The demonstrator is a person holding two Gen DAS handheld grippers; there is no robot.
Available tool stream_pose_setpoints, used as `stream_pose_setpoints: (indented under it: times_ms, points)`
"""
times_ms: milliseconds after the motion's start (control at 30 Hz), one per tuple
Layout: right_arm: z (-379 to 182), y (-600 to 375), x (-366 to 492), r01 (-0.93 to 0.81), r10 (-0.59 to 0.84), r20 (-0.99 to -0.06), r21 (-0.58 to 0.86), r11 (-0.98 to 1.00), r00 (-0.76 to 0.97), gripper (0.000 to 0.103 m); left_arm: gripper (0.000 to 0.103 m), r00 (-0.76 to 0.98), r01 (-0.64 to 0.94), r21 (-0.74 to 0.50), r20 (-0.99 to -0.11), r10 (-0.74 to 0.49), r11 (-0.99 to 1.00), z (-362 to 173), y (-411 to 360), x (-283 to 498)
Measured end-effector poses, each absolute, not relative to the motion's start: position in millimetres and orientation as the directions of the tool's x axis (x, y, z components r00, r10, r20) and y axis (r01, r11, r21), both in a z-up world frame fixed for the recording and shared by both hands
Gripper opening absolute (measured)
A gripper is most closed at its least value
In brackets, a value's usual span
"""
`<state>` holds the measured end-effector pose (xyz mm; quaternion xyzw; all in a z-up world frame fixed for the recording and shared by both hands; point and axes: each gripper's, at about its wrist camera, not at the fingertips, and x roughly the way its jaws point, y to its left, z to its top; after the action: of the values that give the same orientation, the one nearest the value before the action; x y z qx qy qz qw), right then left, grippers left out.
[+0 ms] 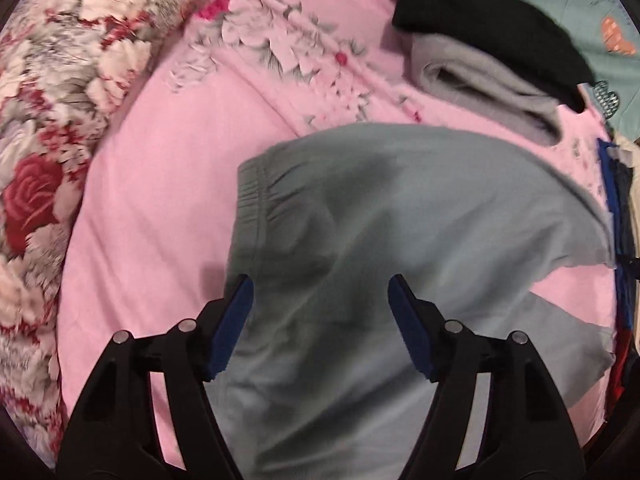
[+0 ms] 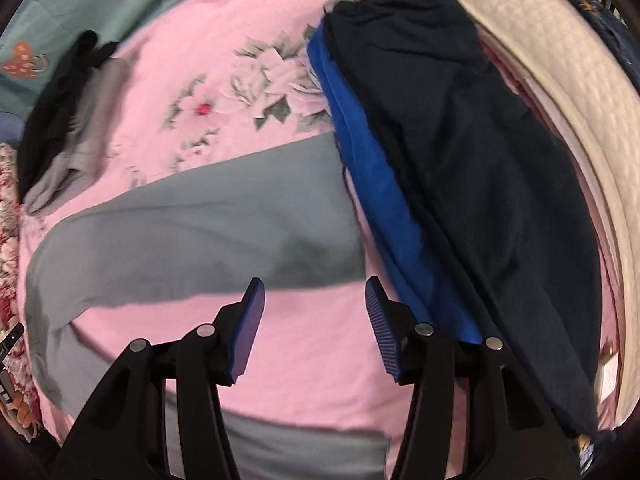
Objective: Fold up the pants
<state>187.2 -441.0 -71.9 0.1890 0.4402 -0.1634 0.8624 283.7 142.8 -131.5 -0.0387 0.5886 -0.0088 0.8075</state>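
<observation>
Grey pants (image 1: 360, 240) lie spread on the pink floral bedsheet (image 1: 152, 220), waistband at 10 o'clock, legs diverging toward 4 o'clock. Left gripper (image 1: 320, 312) hovers over the seat, claw spread, empty. Right gripper (image 2: 316, 312), likewise spread, sits between the legs, probably positioning to gather one.

**What I can't make out**

From my left wrist camera the grey pants (image 1: 360, 240) run off the bottom edge, cuffs unseen. A black garment (image 1: 492, 40) covers part of a grey one (image 1: 480, 84). The right view's navy pile (image 2: 460, 160) is motion-blurred.
</observation>
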Motion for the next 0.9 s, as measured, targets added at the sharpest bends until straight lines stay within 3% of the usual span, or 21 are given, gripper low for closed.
stream_pose_setpoints:
  times_ms: [300, 333, 400, 700, 767, 800, 833, 900]
  points:
    - [-95.4, -454.7, 207.3, 0.484, -0.132, -0.862, 0.142, 0.864, 0.489, 0.053, 0.070, 0.291, -0.037, -0.016, -0.957, -0.004, 0.999, -152.2, 145.0, 302.3]
    - [-94.7, -453.5, 206.0, 0.486, -0.150, -0.854, 0.132, 0.864, 0.498, 0.043, 0.070, 0.293, -0.032, -0.013, -0.956, -0.003, 0.999, -152.9, 142.4, 302.8]
    - [-92.7, -450.7, 200.0, 0.459, -0.123, -0.831, 0.170, 0.872, 0.542, 0.005, 0.070, 0.296, -0.025, -0.015, -0.955, -0.007, 1.000, -152.6, 141.8, 299.6]
    - [-98.4, -455.6, 173.3, 0.522, -0.157, -0.833, 0.176, 0.835, 0.531, 0.007, 0.072, 0.281, 0.004, 0.021, -0.960, 0.019, 1.000, -163.2, 142.0, 287.7]
    - [-95.9, -454.6, 183.2, 0.529, -0.188, -0.843, 0.129, 0.839, 0.505, 0.023, 0.072, 0.274, 0.032, 0.010, -0.962, 0.001, 0.999, -148.8, 149.4, 286.0]
    - [-90.6, -451.6, 183.3, 0.539, -0.227, -0.846, 0.083, 0.838, 0.482, 0.041, 0.071, 0.288, 0.037, 0.018, -0.958, 0.007, 0.999, -140.4, 153.6, 286.7]
    - [-84.8, -447.8, 180.4, 0.530, -0.238, -0.839, 0.071, 0.845, 0.490, 0.042, 0.072, 0.314, 0.043, 0.039, -0.949, 0.023, 0.998, -128.5, 160.0, 287.4]
    - [-72.1, -434.3, 169.3, 0.523, -0.273, -0.817, 0.040, 0.851, 0.508, 0.042, 0.082, 0.358, 0.069, 0.065, -0.933, 0.036, 0.995, -108.2, 173.3, 296.2]
